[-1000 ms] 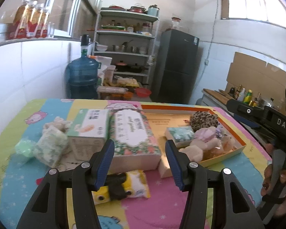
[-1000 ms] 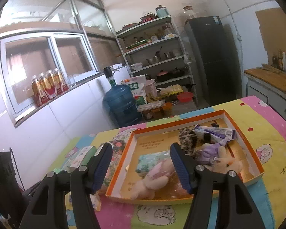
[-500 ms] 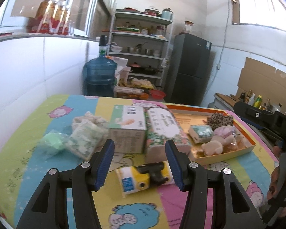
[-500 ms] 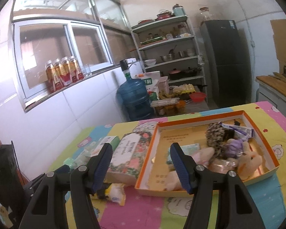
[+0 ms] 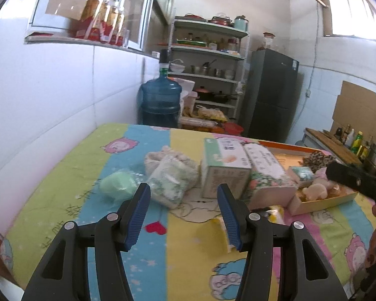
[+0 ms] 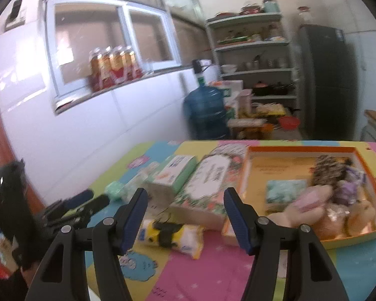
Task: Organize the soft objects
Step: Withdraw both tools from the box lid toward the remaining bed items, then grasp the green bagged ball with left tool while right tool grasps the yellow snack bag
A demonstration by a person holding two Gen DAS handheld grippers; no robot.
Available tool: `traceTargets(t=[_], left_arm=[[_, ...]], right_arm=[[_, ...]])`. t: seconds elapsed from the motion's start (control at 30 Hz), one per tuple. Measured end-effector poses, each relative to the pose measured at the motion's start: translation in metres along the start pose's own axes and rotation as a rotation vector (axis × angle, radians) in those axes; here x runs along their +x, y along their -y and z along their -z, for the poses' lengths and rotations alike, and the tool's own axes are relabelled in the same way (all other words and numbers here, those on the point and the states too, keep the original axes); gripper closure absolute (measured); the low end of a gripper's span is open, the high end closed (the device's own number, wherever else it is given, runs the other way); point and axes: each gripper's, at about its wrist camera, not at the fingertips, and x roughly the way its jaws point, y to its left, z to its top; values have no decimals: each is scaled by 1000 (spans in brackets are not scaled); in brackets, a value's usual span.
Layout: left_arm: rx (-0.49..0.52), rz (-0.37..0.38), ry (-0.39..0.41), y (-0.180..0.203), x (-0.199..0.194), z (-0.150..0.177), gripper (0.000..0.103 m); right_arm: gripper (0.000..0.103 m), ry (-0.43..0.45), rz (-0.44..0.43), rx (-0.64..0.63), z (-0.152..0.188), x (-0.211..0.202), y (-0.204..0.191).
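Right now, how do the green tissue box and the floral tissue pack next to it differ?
The green tissue box is plain mint green with a small picture; the floral tissue pack is covered in flowers around a white label. The box lies farther from the orange tray; the pack lies against its side. Both rest side by side on the cartoon tablecloth.

Yellow packet (image 5: 272,214): mostly hidden behind the left gripper's (image 5: 183,213) right finger.
Orange tray (image 5: 320,204): far corner covered by the dark right gripper body, beside the yellow packet.
Tissue box print (image 6: 178,169): motion-blurred, unreadable.
Toys in tray (image 6: 338,200): smeared, kinds unclear.
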Motion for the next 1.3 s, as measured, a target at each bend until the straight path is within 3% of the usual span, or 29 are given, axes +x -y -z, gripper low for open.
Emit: traceTargets(t=[0.13,0.33,0.53,0.83,1.07,1.3], left_arm=[[-3,-6,-7,-12,2,3,46],[-4,-2,-13,-26,1,6,46],[-19,-1,-23,-35,4,7,46],[-41,17,-57,-55,17,6,46],[-9,141,-90,-77,26,0,46],[119,154,-114,-97,41,-16,46]], right_arm=[[40,-74,-81,-107,11,14,-18],[40,-254,-177,-499,30,44,-57],[40,-399,-211,-738,35,79,-68],[40,-504,-194,-876,40,114,-68],[40,-555,-176,-962,50,133,-77],[46,-588,-166,-900,48,144,-79]])
